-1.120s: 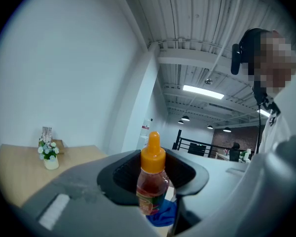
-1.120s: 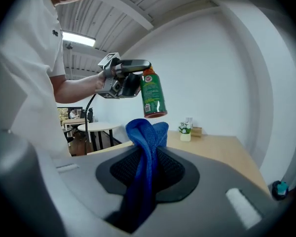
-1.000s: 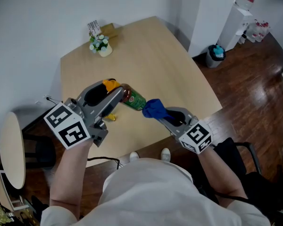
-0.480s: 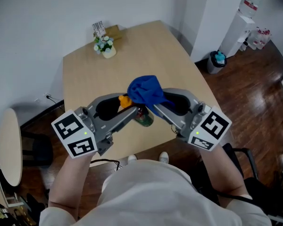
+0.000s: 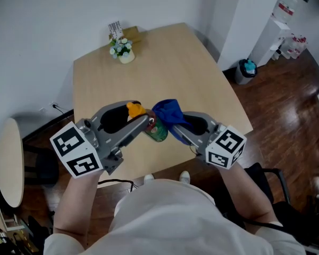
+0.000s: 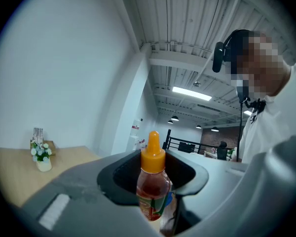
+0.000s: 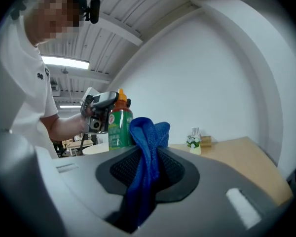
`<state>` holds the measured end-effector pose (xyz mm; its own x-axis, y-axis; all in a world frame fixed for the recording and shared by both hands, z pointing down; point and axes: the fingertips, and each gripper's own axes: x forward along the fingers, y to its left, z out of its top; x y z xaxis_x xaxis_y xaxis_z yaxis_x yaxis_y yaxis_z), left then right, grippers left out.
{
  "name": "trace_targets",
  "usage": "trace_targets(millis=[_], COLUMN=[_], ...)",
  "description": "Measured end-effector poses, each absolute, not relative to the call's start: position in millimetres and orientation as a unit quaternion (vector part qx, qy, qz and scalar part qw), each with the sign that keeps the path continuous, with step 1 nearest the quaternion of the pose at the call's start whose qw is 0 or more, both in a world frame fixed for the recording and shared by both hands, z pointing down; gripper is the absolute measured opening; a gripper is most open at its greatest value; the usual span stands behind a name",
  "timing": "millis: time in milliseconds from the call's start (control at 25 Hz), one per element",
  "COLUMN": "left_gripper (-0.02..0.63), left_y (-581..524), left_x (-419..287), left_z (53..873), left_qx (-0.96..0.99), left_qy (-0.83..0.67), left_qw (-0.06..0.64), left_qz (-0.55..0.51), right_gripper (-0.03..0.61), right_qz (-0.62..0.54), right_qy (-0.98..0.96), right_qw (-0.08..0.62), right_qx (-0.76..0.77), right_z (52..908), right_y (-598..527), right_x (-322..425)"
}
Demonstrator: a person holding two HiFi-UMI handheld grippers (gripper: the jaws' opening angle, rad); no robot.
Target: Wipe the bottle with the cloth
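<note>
Bottle and cloth met in the air over the table's near edge.
The left gripper (image 5: 147, 122) was clamped on the bottle (image 5: 157, 132) (orange cap upright in that gripper's own view) above the wooden table (image 5: 165, 62). The right gripper (image 5: 169, 125) pinched the blue cloth (image 5: 169, 112), its bunched end just beside the bottle.

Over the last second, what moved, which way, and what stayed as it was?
The right gripper swept the cloth from beside the bottle up over its cap, then back down to its side. The bottle drifted nearer the table's near edge. Unchanged: left gripper shut on bottle, right on cloth.
</note>
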<state>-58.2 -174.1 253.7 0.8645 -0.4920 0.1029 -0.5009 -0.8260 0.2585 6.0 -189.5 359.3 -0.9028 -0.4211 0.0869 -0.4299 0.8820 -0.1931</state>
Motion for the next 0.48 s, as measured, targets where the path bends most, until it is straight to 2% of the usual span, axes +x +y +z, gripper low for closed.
trace_targets(millis=[160,360,480], left_gripper=[0.156,0.156,0.156], left_y=[-170,-170,-169], left_x=[-57,-48,-45], left_z=[240,220,222], left_qx=[0.958,0.965,0.968], left_qy=[-0.256,-0.237,-0.229], left_qw=[0.129,0.109,0.101], left_qz=[0.000,-0.014,-0.006], right_gripper=[0.094,0.094,0.094], right_qz=[0.211,0.409,0.474], right_qy=[-0.949,-0.875,-0.835], right_qw=[-0.010,-0.145,-0.206], right_qx=[0.233,0.217,0.186], right_z=[393,402,391], right_y=[-192,-201,-201], right_x=[13,12,0])
